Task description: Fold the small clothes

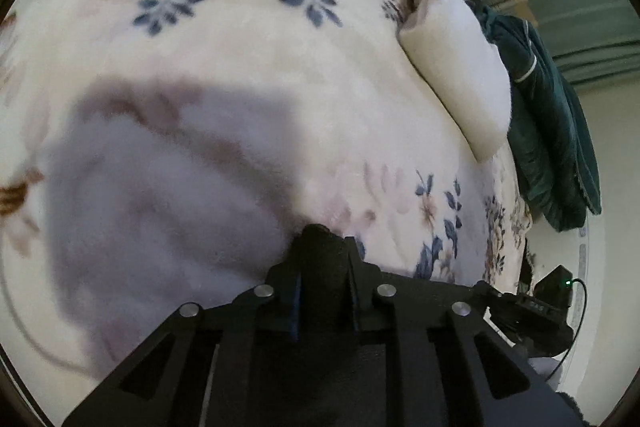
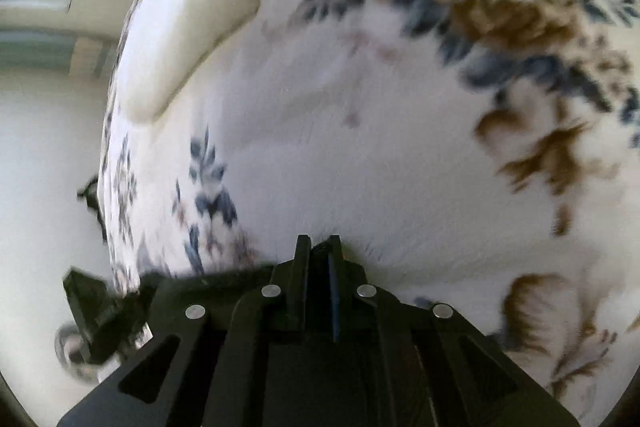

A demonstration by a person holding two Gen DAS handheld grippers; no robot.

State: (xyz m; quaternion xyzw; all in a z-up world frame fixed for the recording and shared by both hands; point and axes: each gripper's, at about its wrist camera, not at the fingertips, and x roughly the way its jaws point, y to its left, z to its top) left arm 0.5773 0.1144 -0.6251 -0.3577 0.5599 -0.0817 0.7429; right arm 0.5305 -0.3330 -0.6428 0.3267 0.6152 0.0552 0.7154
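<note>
In the left wrist view my left gripper (image 1: 322, 239) is shut on a small black garment (image 1: 320, 263) that fills the gap between its fingers. It hangs over a floral blanket (image 1: 248, 39). In the right wrist view my right gripper (image 2: 319, 247) is shut on the same dark cloth; a strip of it (image 2: 208, 277) trails off to the left. The other gripper shows at the edge of each view: the right one in the left wrist view (image 1: 532, 311), the left one in the right wrist view (image 2: 100, 311). The views are blurred by motion.
A folded cream cloth (image 1: 452, 55) lies near the blanket's edge, also seen in the right wrist view (image 2: 188, 15). A dark green garment (image 1: 548, 131) hangs over the bed's side. Green curtains (image 1: 580, 7) and a window are behind.
</note>
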